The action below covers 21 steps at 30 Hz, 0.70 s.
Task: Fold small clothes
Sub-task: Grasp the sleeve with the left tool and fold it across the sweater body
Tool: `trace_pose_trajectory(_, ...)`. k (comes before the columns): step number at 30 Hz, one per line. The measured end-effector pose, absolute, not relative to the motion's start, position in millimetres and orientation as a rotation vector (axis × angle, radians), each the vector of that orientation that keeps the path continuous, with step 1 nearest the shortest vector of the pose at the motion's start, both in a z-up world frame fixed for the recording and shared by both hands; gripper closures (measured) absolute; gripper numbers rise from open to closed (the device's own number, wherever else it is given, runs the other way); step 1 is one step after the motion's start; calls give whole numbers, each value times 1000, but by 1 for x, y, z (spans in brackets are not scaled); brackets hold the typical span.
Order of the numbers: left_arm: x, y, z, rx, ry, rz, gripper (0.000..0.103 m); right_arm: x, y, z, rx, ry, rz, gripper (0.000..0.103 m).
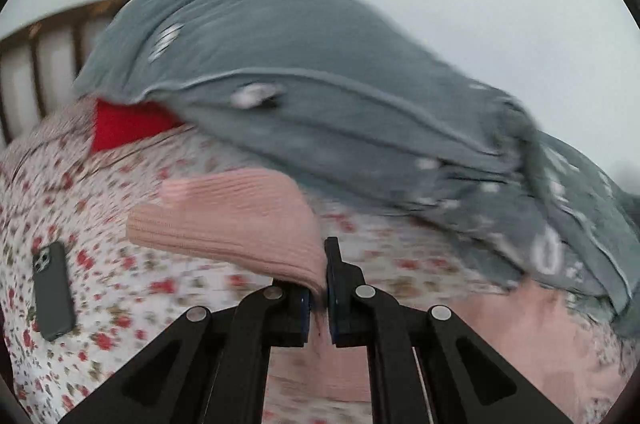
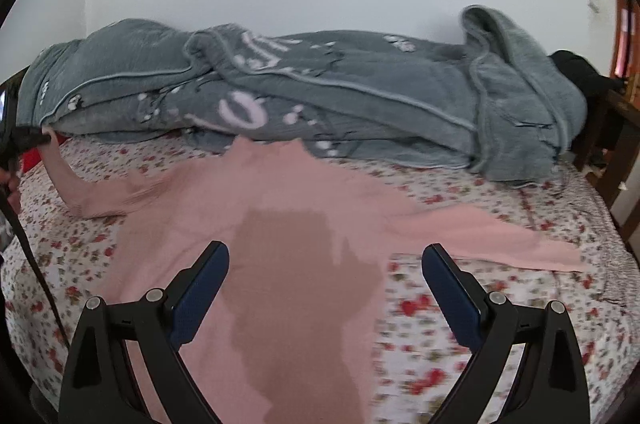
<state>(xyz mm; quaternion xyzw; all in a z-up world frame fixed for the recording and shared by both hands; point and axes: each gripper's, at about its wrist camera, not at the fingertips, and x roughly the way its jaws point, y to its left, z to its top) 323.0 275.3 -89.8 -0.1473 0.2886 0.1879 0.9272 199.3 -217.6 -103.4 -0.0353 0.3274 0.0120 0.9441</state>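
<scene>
Across the bed's middle the pink sweater lies spread and unfolded; my left gripper clamps its sleeve, my right gripper hangs released above.

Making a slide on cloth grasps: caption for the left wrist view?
Left gripper pinches a pink sweater sleeve above a floral bedsheet, grey blanket behind.

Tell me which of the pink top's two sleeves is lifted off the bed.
The sleeve clamped by the left hand-held gripper; the other sleeve lies flat on the floral sheet.
</scene>
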Motion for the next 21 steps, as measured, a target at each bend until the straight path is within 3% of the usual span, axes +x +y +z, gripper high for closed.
trace_pose_trajectory(11, 375, 18, -69, -105, 613, 79, 96, 163, -379, -111, -14, 719, -160, 7)
trace_pose_trajectory(21, 404, -175, -153, 53, 813, -198, 96, 151, -473, -153, 92, 788, -286, 7)
